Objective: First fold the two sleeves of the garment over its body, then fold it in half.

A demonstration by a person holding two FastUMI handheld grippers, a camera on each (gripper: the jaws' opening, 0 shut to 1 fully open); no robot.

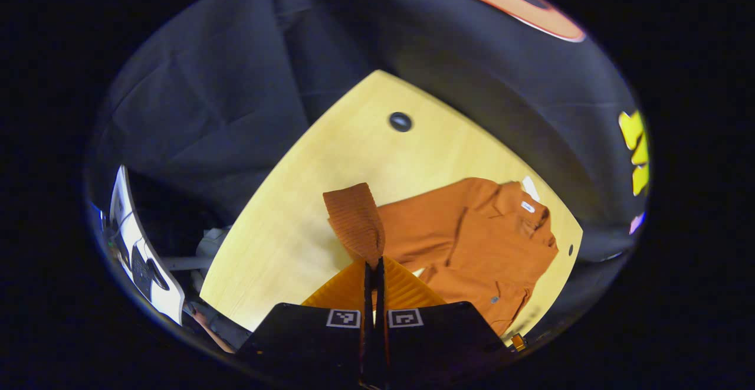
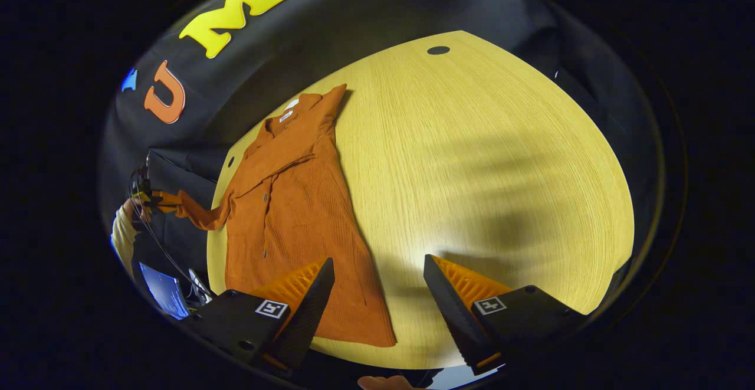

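left gripper (image 1: 373,272) clamped on sleeve cuff (image 1: 355,219) — right gripper (image 2: 377,292) fingers apart

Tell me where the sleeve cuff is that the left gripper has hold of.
In the left gripper view, the cuff stands up from the shut left gripper, lifted above the table with the shirt lying beyond it to the right.

Left tool (image 1: 373,266) clamped; right tool (image 2: 377,284) spread.
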